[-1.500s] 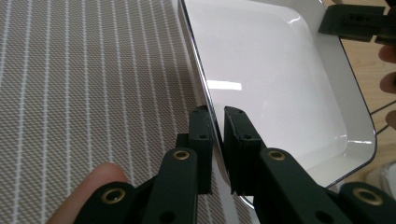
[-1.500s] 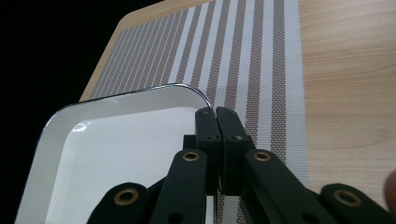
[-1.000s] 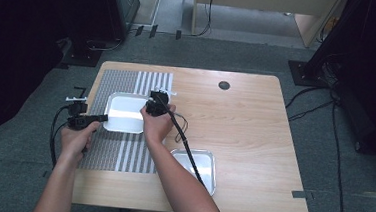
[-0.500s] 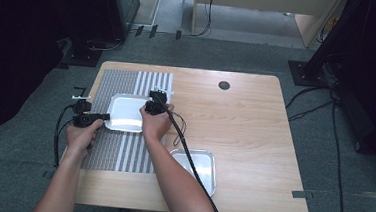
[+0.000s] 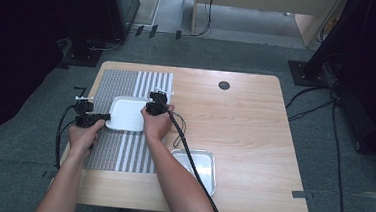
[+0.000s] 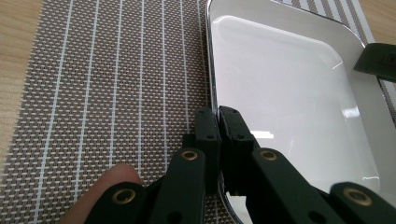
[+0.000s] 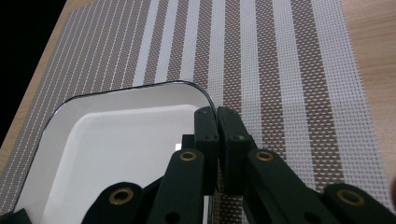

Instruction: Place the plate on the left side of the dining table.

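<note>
White enamel tray (image 5: 125, 112) on woven placemat (image 5: 117, 151), rims clamped by left gripper (image 6: 218, 112) and right gripper (image 7: 216, 112); uneven lifting risks slippage.

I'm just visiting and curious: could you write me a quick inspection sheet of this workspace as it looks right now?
Surface: wooden table, with a striped woven placemat on its left part.
Job's things: white tray on the placemat, held by opposite rims.
Clutter: a second tray near the front edge; a dark round spot near the back.
Grippers: left gripper shut on the tray's rim; right gripper shut on the opposite rim.
Cables: a black cable trails from the right gripper.
Surroundings: grey floor with loose cables, dark equipment at the sides.
</note>
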Tool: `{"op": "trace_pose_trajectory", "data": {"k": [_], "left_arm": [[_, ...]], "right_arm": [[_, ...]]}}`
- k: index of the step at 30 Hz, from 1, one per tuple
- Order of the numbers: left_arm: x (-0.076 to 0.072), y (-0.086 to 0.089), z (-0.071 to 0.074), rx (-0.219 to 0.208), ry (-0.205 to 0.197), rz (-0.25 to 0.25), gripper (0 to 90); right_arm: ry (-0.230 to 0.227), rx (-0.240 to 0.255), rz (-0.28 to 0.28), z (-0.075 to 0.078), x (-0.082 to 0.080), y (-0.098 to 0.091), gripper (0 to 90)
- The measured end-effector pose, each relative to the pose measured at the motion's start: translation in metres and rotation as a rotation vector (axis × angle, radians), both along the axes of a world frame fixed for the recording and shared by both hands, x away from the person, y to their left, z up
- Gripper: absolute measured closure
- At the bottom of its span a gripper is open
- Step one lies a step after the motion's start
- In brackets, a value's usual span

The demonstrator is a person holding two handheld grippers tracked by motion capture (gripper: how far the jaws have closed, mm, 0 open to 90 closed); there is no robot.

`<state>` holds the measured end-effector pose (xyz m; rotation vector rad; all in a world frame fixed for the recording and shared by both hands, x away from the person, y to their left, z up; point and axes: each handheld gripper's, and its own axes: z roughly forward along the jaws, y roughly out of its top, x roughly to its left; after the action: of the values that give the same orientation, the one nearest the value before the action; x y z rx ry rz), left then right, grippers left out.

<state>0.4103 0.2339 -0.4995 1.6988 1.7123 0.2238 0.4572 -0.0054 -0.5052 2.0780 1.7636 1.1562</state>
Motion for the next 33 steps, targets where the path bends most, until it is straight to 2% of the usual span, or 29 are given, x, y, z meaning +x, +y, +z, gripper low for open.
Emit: {"op": "trace_pose_trajectory", "data": {"k": [4, 6, 7, 8, 9, 10, 15, 16, 19, 20, 23, 24, 25, 28, 33], "left_arm": [[-0.002, 0.001, 0.001, 0.004, -0.013, -0.007, 82.1], [-0.004, 0.0, 0.003, 0.022, -0.033, -0.004, 77.9], [-0.004, 0.0, 0.003, 0.022, -0.033, -0.004, 74.9], [-0.006, 0.0, 0.005, 0.026, -0.05, -0.002, 74.9], [-0.008, 0.0, 0.007, 0.042, -0.063, 0.01, 68.2], [-0.008, 0.0, 0.007, 0.042, -0.063, 0.01, 66.5], [-0.015, 0.006, 0.011, 0.011, -0.093, 0.02, 60.4], [-0.017, 0.007, 0.012, 0.005, -0.1, 0.02, 60.4], [-0.026, 0.01, 0.015, -0.022, -0.138, 0.034, 54.0], [-0.026, 0.01, 0.015, -0.022, -0.138, 0.034, 52.8], [-0.033, 0.01, 0.019, -0.038, -0.164, 0.027, 50.1], [-0.038, 0.008, 0.022, -0.022, -0.175, 0.016, 46.7], [-0.041, 0.008, 0.023, -0.012, -0.182, 0.013, 46.1], [-0.046, 0.006, 0.025, 0.001, -0.196, 0.007, 43.9], [-0.057, 0.005, 0.027, -0.02, -0.208, 0.009, 35.1]], "right_arm": [[-0.02, -0.004, 0.022, 0.001, 0.0, -0.002, 82.0], [-0.021, 0.012, 0.035, 0.003, 0.001, -0.003, 76.6], [-0.021, 0.012, 0.035, 0.003, 0.001, -0.003, 76.6], [-0.021, 0.017, 0.045, 0.003, 0.001, -0.004, 74.9], [-0.009, 0.027, 0.068, 0.003, 0.001, -0.006, 72.1], [-0.009, 0.027, 0.068, 0.003, 0.001, -0.006, 72.1], [-0.032, 0.044, 0.141, 0.013, -0.002, -0.014, 64.0], [-0.032, 0.044, 0.141, 0.013, -0.002, -0.014, 64.0], [-0.079, 0.019, 0.193, 0.021, -0.008, -0.017, 59.8], [-0.091, 0.008, 0.204, 0.023, -0.009, -0.018, 59.7], [-0.107, 0.007, 0.228, 0.027, -0.013, -0.021, 58.4], [-0.126, 0.004, 0.239, 0.03, -0.017, -0.024, 53.5], [-0.134, -0.004, 0.242, 0.031, -0.018, -0.025, 52.1], [-0.139, -0.009, 0.267, 0.033, -0.02, -0.029, 48.1], [-0.14, -0.002, 0.291, 0.035, -0.026, -0.042, 39.4]]}}
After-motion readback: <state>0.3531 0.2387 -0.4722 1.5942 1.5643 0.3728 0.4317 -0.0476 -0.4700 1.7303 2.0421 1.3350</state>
